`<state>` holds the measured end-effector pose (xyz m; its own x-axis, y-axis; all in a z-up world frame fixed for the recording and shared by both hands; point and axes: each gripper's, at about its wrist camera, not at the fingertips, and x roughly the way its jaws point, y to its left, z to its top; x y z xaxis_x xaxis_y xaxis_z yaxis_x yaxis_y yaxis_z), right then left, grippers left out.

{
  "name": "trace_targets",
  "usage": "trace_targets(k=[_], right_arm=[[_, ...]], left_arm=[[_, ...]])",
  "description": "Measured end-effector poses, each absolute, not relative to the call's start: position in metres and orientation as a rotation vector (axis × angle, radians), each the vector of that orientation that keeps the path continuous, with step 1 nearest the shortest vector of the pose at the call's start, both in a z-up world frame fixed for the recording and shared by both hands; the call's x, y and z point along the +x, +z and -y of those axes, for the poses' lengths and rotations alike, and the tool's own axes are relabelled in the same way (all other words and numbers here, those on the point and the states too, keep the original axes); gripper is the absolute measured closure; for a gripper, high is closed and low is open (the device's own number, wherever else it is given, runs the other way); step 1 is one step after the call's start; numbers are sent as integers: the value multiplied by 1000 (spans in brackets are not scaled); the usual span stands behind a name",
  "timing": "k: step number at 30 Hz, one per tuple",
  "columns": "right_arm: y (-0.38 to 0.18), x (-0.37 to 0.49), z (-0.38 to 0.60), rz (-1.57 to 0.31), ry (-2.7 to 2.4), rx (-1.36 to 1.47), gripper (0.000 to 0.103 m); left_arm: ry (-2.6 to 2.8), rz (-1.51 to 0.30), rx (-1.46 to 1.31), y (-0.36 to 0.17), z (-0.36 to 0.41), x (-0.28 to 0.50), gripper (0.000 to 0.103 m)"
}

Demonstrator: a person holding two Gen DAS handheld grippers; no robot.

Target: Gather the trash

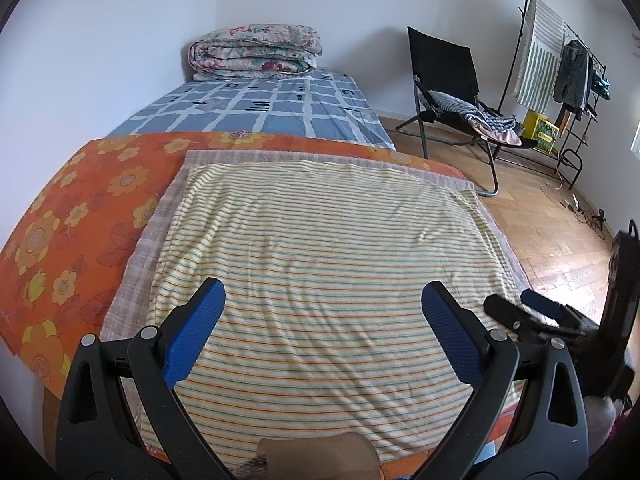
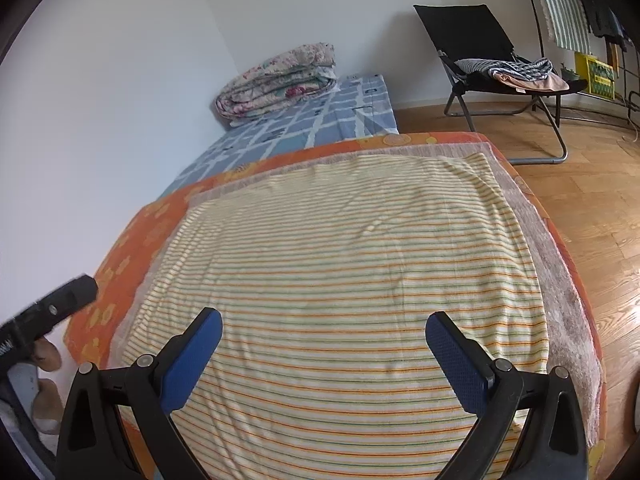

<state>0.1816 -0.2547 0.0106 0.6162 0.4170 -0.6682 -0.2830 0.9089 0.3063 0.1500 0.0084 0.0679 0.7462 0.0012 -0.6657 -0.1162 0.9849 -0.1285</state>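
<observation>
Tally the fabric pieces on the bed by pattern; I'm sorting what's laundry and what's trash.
Striped towel: 1
Orange floral cover: 1
Blue checked sheet: 1
Folded floral quilt: 1
Greyish cloth under the towel: 1
Total: 5
No obvious trash lies on the bed.

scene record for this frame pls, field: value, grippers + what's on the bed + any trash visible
left gripper: open, empty, above the striped towel
right gripper: open, empty, above the same towel
striped towel: spread flat on the orange floral sheet
folded quilt: far end of the bed, on the blue checked sheet
black chair: on the wood floor, clothes piled on its seat
trash: none identifiable on the towel
</observation>
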Motion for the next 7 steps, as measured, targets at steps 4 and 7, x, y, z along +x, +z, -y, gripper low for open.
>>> trace_targets(k=[4,7], right_arm=[[6,182,254,-821,394,161,0],[3,183,253,-830,389,159,0]], left_arm=[[76,-703,-163,70,-7,150,3],[83,-696,-172,70,-8,152,3]])
